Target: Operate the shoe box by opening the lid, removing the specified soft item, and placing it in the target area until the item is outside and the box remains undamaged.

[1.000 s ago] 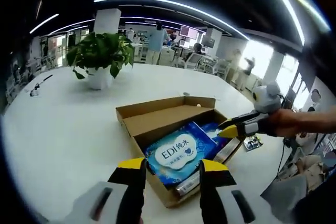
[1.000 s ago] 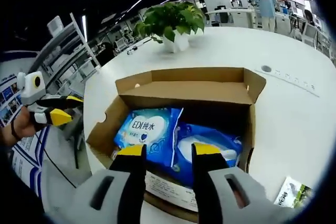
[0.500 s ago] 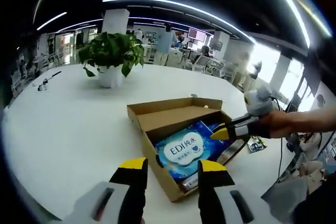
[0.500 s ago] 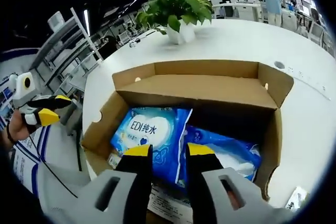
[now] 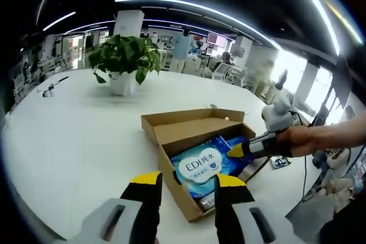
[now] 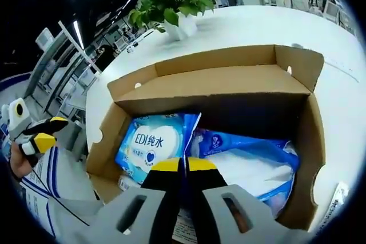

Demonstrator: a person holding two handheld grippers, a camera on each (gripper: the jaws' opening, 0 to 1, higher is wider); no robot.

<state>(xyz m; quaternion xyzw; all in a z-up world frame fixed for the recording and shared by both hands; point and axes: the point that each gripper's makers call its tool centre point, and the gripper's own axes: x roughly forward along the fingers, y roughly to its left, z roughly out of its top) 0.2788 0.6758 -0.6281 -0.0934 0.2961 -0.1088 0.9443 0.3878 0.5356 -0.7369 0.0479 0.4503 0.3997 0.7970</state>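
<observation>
With its jaws nearly closed over the open shoe box (image 6: 297, 141), the right gripper (image 6: 184, 165) hovers at the blue wipes pack (image 6: 151, 144), a soft, slick, light pouch best pinched by its raised edge.

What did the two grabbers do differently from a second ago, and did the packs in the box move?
The right gripper came down closer into the cardboard box and its jaws went from apart to pressed together, at the edge of the blue wipes pack. Whether it pinches the wrapper cannot be told. The left gripper pulled back a little, jaws still apart. The box, both blue packs and the potted plant stayed put.
</observation>
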